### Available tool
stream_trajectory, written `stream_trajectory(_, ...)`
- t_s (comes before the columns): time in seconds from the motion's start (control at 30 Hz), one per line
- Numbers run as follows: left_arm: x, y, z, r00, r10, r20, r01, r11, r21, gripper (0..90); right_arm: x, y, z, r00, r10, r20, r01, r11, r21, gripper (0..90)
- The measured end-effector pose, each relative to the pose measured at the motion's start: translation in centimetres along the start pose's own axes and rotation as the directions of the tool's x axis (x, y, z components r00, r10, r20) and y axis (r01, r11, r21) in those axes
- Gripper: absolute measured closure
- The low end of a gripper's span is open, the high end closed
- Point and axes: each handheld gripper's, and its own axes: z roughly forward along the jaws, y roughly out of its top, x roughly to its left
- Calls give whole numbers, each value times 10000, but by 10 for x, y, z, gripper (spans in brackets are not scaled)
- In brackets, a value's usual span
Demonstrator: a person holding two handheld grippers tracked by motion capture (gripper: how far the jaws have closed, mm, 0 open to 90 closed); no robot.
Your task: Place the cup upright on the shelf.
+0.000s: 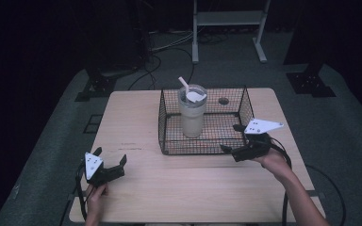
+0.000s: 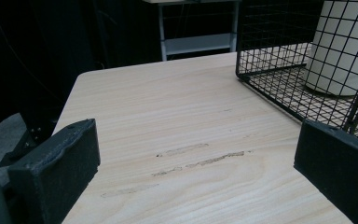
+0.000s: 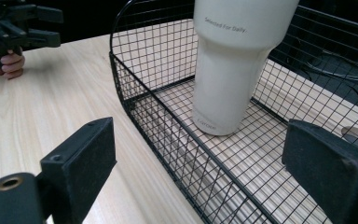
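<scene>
A cream tumbler (image 1: 192,113) with a lid and a straw stands upright inside a black wire basket (image 1: 169,141) at the table's middle back. In the right gripper view the tumbler (image 3: 233,70) rises just beyond the basket's near wall (image 3: 168,135). My right gripper (image 1: 232,138) is open at the basket's front right corner, its jaws astride the wire edge, with nothing held. My left gripper (image 1: 110,156) is open over bare wood at the front left, far from the basket (image 2: 279,70). The tumbler (image 2: 340,46) shows through the mesh there.
The light wooden table (image 1: 136,117) has faint scuff marks (image 2: 200,156) ahead of my left gripper and a round cable hole (image 1: 223,100) behind the basket. Stands, cables and a shelf frame (image 1: 228,28) sit on the dark floor beyond.
</scene>
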Motion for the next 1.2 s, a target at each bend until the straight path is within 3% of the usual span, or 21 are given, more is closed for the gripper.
stream_trajectory(1.2,-1,0,0,10000,54,-27,-54,10000,35,0,30,-56,-32,9996,256,128,-252,9990,-361,89)
